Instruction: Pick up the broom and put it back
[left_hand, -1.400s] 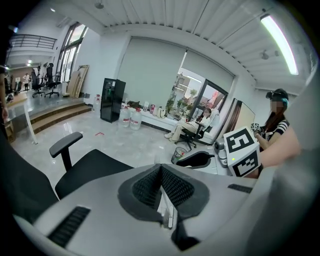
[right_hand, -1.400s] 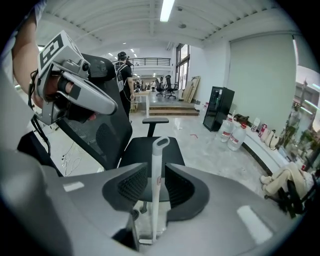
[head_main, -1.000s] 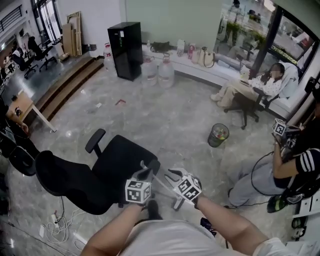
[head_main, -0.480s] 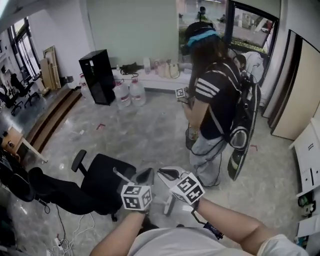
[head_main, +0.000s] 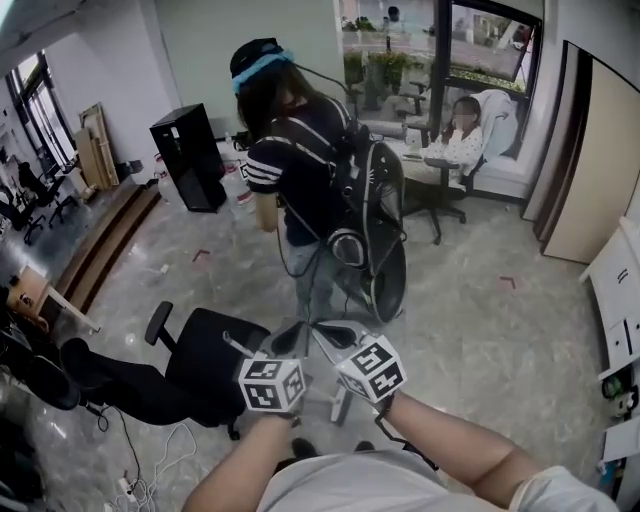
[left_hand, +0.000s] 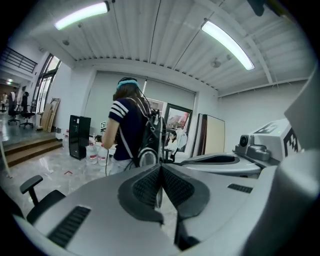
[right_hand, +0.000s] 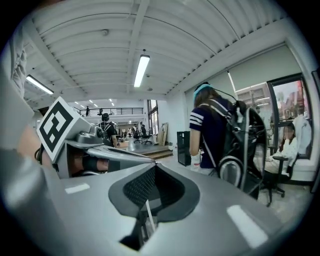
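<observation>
No broom can be picked out with certainty in any view. A thin pale rod (head_main: 232, 343) beside the tipped office chair (head_main: 205, 365) might be its handle, or merely part of the chair. The step in hand is therefore judged to be the search for it. This would be done well if the floor (head_main: 470, 330) were scanned first and the standing person (head_main: 300, 170) with the backpack (head_main: 375, 220) were given room. One gripper should be unclenched before the handle is approached, so that the shaft can be taken near its middle and kept upright.

The left gripper (head_main: 288, 338) and the right gripper (head_main: 340, 332) are both clenched, their pads pressed together with nothing between them. They are held side by side close before the body, with forearms bent, and are pointed nearly level and slightly downward over the chair.
</observation>
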